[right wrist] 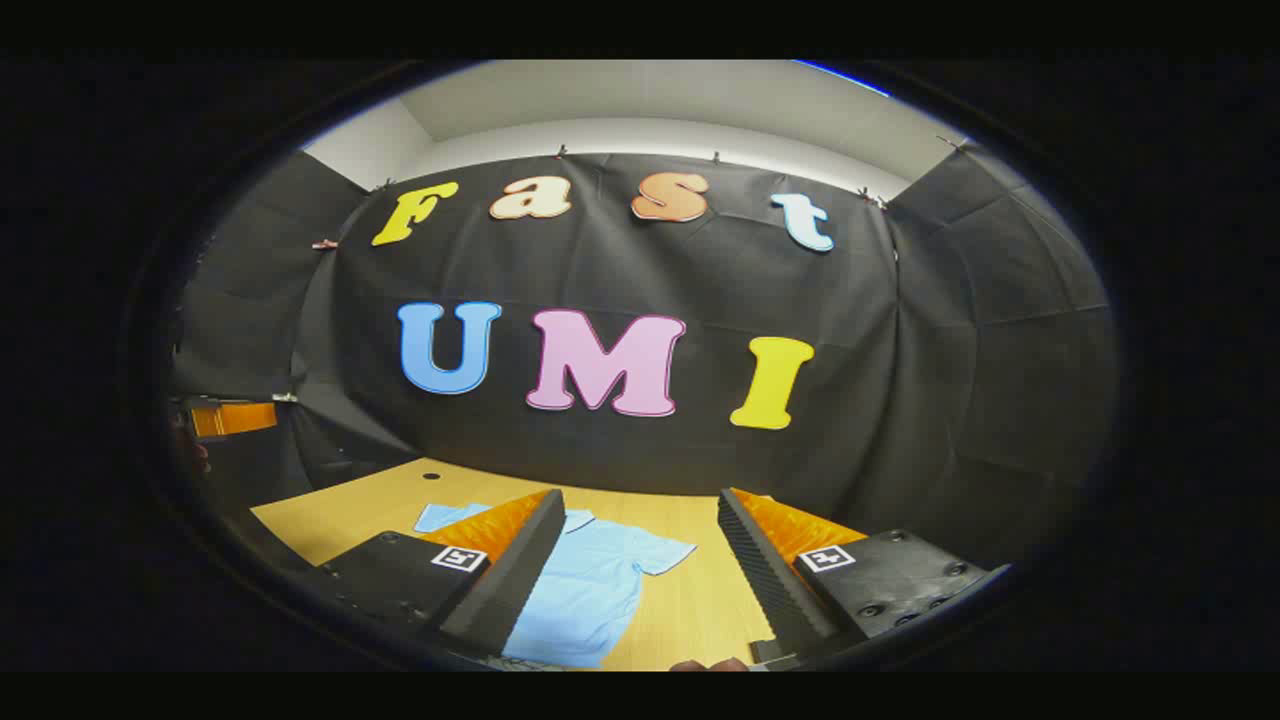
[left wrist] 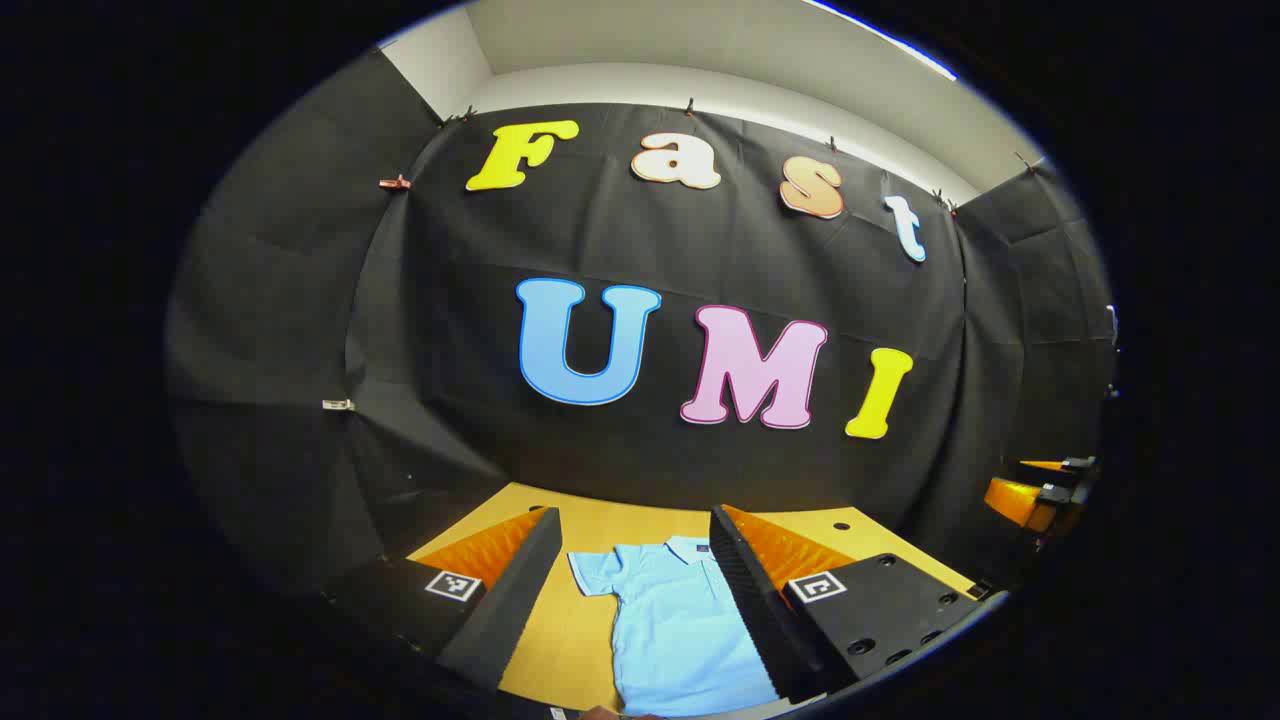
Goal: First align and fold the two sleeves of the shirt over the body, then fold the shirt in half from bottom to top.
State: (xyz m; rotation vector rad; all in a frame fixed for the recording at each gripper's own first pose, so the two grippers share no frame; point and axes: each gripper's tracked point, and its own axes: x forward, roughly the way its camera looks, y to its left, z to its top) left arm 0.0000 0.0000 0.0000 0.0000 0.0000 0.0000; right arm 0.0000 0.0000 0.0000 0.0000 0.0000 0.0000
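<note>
A light blue polo shirt (left wrist: 675,625) lies flat on the wooden table (left wrist: 590,530), collar toward the back wall and both short sleeves spread out. In the left gripper view my left gripper (left wrist: 632,545) hangs above it, open, with the shirt's collar and left sleeve showing between its fingers. In the right gripper view the shirt (right wrist: 590,580) lies left of centre, partly behind one finger. My right gripper (right wrist: 640,525) is open above the table, holding nothing. The other gripper shows at each view's side edge: the right gripper (left wrist: 1040,495) and the left gripper (right wrist: 230,418).
The wooden table (right wrist: 690,600) has small round holes near its back edge. The black cloth wall stands close behind it and wraps both sides. Bare tabletop lies to the shirt's right in the right gripper view.
</note>
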